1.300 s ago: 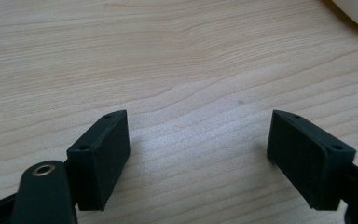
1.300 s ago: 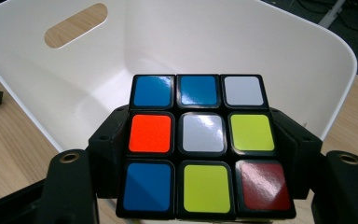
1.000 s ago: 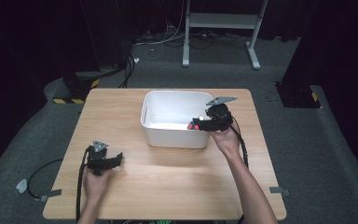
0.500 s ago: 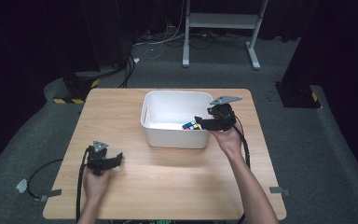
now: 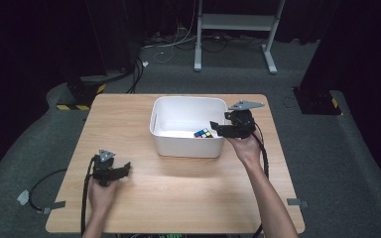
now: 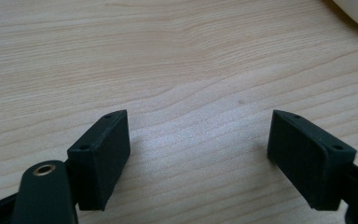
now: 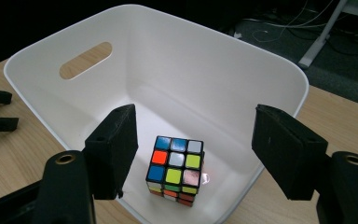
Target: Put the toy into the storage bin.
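A colourful puzzle cube (image 7: 175, 169) (image 5: 203, 133) lies on the floor of the white tub (image 5: 161, 130) (image 7: 223, 60), near its right wall. My right gripper (image 5: 217, 129) (image 7: 193, 154) hovers over the tub's right rim, open, jaws spread wide above the cube without touching it. My left gripper (image 5: 124, 169) (image 6: 198, 156) rests low over bare wood at the table's front left, open with nothing between its jaws.
The wooden table (image 5: 129, 114) has bare room around the tub. A corner of the tub (image 6: 356, 11) shows at the top right of the left gripper view. The tub has an oval handle slot (image 7: 85, 60). Cables and a metal stand (image 5: 235, 22) lie on the floor beyond.
The cube was between the right gripper's jaws over the tub; now it lies on the tub floor and the right jaws are spread. The left gripper has not moved.
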### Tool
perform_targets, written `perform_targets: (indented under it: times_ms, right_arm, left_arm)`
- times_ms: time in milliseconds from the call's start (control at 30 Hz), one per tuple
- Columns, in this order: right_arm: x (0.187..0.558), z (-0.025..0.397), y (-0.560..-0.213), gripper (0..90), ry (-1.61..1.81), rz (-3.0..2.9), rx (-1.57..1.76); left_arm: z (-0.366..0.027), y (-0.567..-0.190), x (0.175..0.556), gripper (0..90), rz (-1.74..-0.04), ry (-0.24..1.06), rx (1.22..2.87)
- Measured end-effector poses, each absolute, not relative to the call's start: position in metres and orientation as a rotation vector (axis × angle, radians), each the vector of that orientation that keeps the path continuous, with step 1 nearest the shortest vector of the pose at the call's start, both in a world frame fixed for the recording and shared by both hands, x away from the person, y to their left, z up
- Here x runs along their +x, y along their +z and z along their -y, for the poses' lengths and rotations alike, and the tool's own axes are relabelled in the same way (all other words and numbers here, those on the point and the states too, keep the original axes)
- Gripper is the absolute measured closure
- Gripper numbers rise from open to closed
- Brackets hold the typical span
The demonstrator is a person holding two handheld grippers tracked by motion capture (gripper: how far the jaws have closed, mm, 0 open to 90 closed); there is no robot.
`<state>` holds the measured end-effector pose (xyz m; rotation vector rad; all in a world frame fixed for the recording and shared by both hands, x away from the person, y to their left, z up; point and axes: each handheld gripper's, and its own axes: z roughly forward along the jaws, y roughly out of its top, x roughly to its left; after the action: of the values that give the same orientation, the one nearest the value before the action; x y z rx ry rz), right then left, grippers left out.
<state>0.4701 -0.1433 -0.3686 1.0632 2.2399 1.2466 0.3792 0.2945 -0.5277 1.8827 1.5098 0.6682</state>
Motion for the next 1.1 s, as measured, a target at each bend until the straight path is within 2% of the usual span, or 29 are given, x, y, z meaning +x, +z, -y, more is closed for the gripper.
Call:
perform_targets:
  times_ms: [1100]
  right_arm:
    - [0.455,0.161,-0.356,30.9,1.278,-2.186,1.038]
  left_arm:
    - [-0.294,-0.528,0.379,21.2,-1.510,0.669,1.882]
